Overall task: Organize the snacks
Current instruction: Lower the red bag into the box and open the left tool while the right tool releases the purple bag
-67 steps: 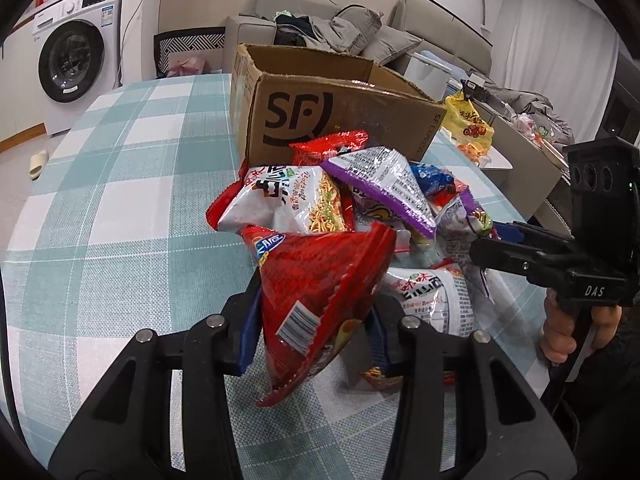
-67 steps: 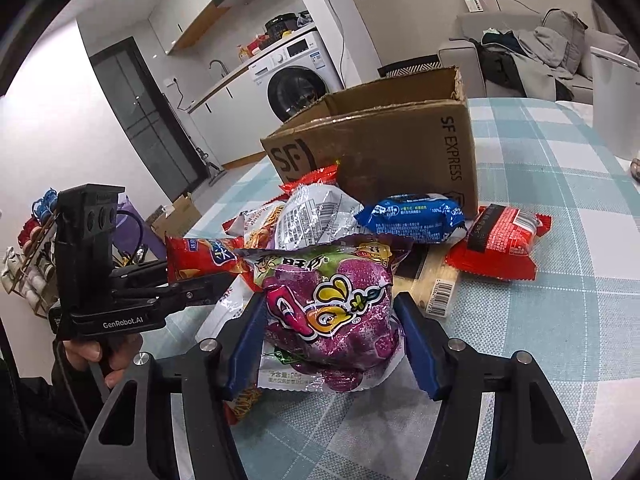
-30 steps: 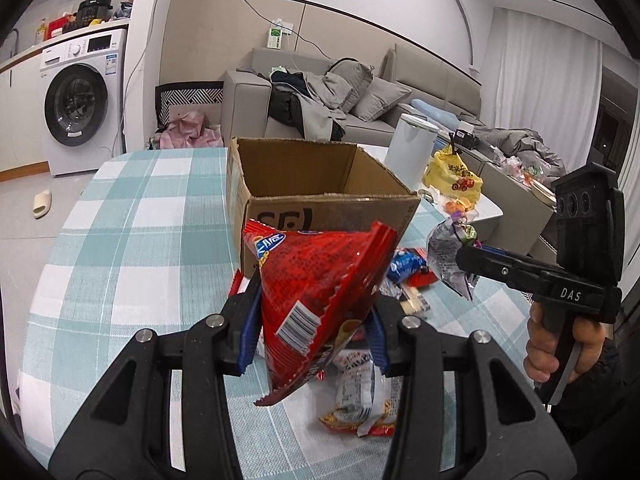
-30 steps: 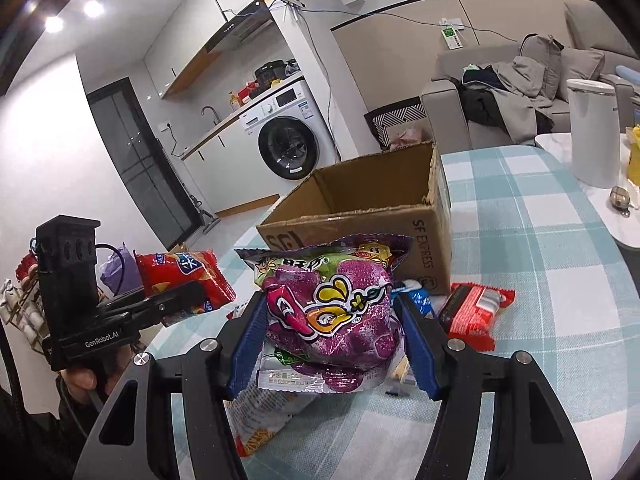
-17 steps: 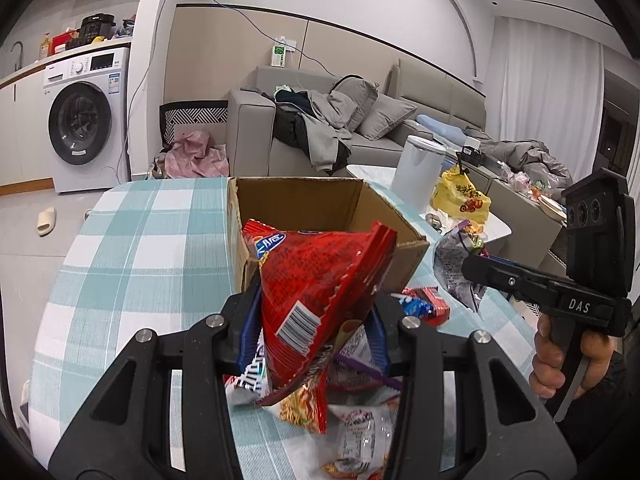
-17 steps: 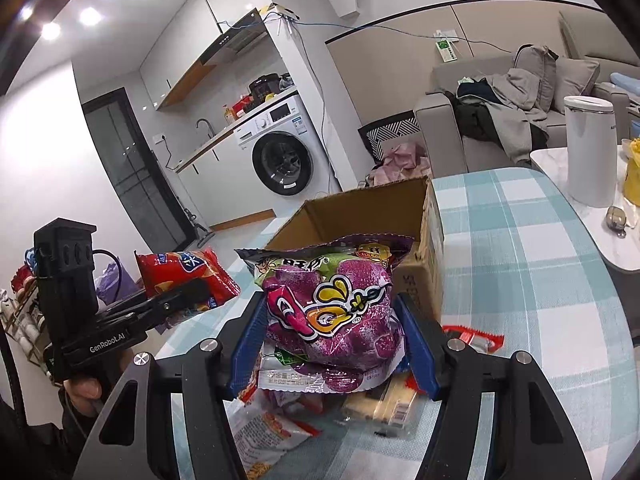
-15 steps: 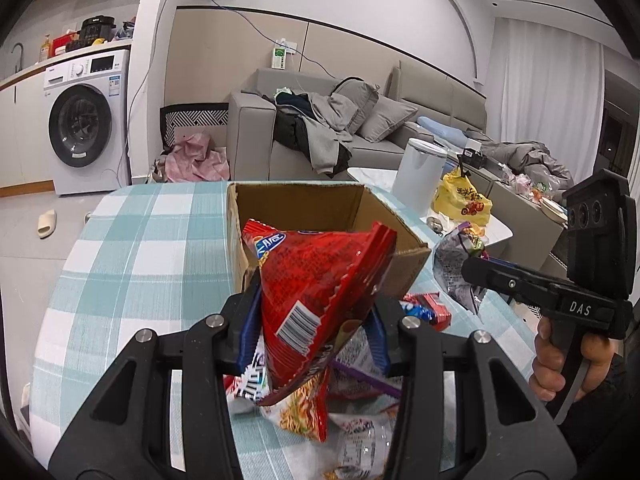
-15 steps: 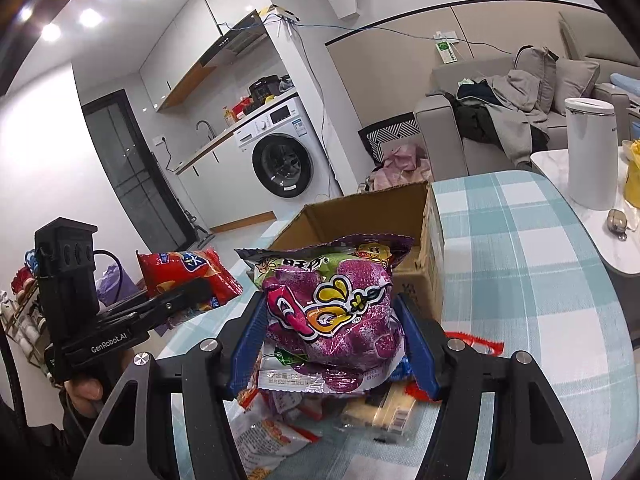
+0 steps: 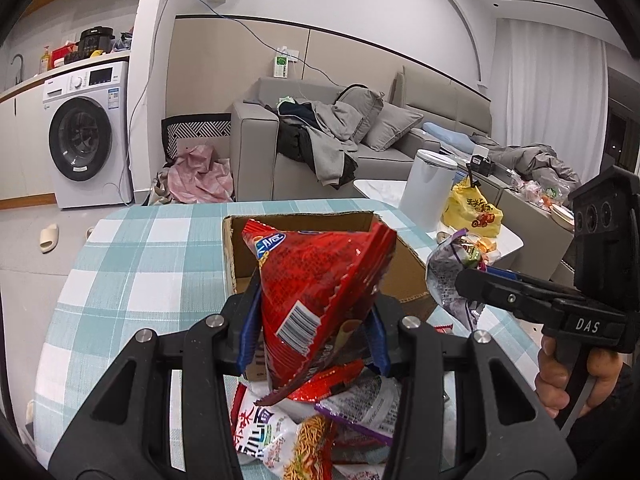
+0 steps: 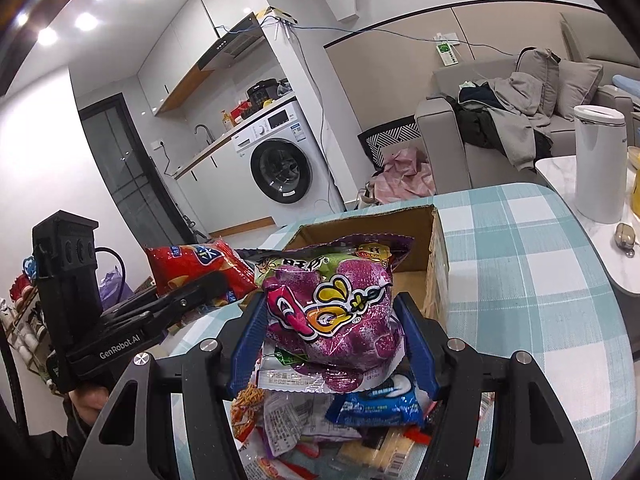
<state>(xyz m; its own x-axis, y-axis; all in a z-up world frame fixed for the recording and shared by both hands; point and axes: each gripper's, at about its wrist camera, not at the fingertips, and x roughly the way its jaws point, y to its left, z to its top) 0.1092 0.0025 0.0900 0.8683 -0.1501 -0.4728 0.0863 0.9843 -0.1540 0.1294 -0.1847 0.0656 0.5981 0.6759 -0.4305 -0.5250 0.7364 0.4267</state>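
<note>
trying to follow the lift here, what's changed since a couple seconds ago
Both grippers rose from the snack pile and moved toward the cardboard box: the left gripper carried the red bag, the right gripper the purple bag, both now held in front of the box's open top. Neither was let go. Box, pile and checked tablecloth stayed put.

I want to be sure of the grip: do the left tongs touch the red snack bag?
Touching. In the left wrist view both blue pads press the sides of the red snack bag, held by the left tongs.
</note>
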